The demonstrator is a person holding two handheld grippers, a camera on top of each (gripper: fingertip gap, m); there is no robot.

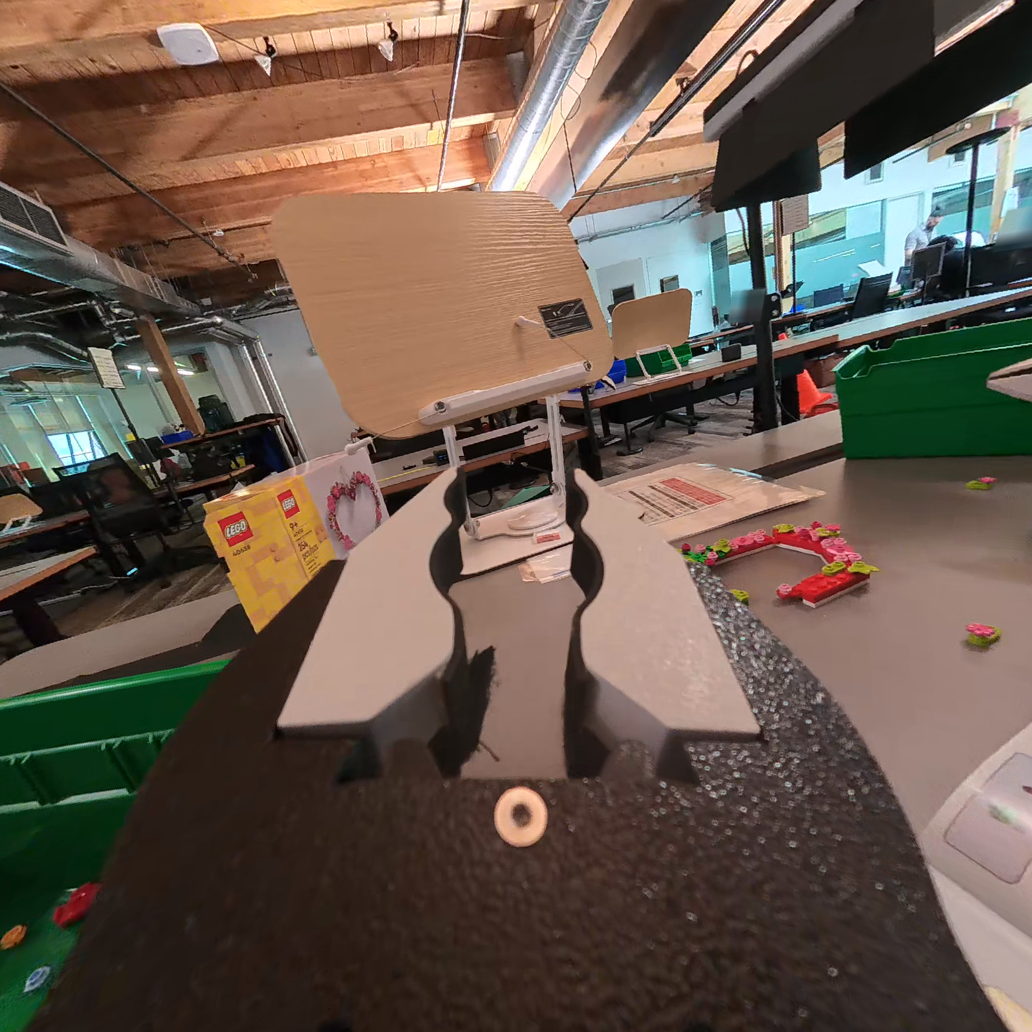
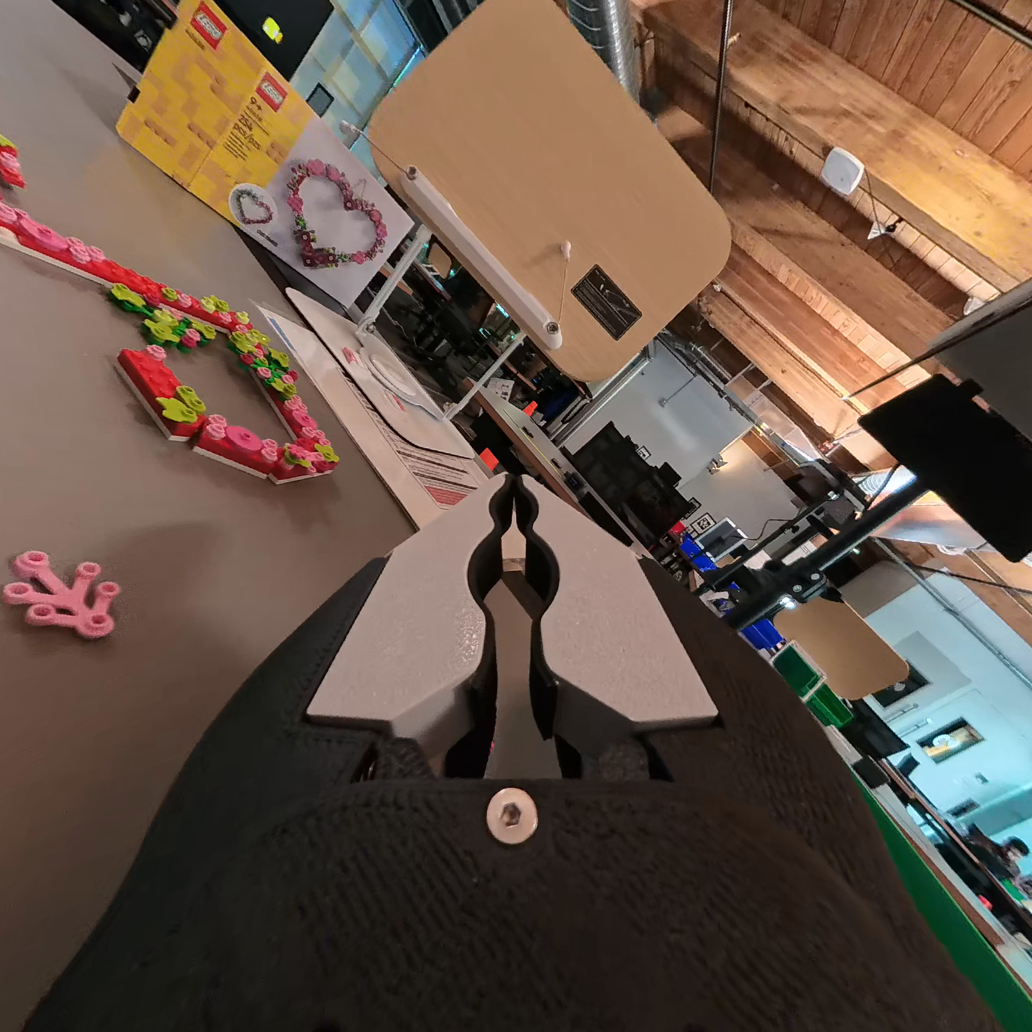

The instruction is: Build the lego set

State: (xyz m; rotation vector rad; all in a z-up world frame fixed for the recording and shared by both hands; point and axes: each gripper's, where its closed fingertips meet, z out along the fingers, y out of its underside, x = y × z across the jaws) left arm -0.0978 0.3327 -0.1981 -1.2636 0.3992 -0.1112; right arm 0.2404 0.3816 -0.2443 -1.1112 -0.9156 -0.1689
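A: Where's the build sitting?

B: The partly built heart wreath (image 2: 223, 385) lies flat on the grey bench (image 2: 139, 530): red plates on a white underside, dotted with pink flowers and lime leaves. It isn't a closed outline; the near red section stops short of the arm running away to the left. In the left wrist view the same wreath (image 1: 793, 558) lies off to the right of the fingers.

A: Any loose parts?

B: A pink branching stem piece (image 2: 61, 595) lies alone on the bench, near the wreath but apart from it. The left wrist view shows a small pink-and-lime flower cluster (image 1: 983, 635) nearer the camera than the wreath and another (image 1: 980, 483) farther back.

A: And the tools?

B: The left tool (image 1: 516, 480) is spread wide with nothing between its fingers. The right tool (image 2: 515, 483) has its tips closed together; nothing shows pinched at them.

A: What's around?

B: The yellow set box (image 2: 223, 123) stands behind the wreath, beside a wooden book stand (image 2: 536, 167) on a white base. A sheet in a clear sleeve (image 1: 709, 494) lies by the stand, and green bins (image 1: 938, 402) sit at the bench's edge.
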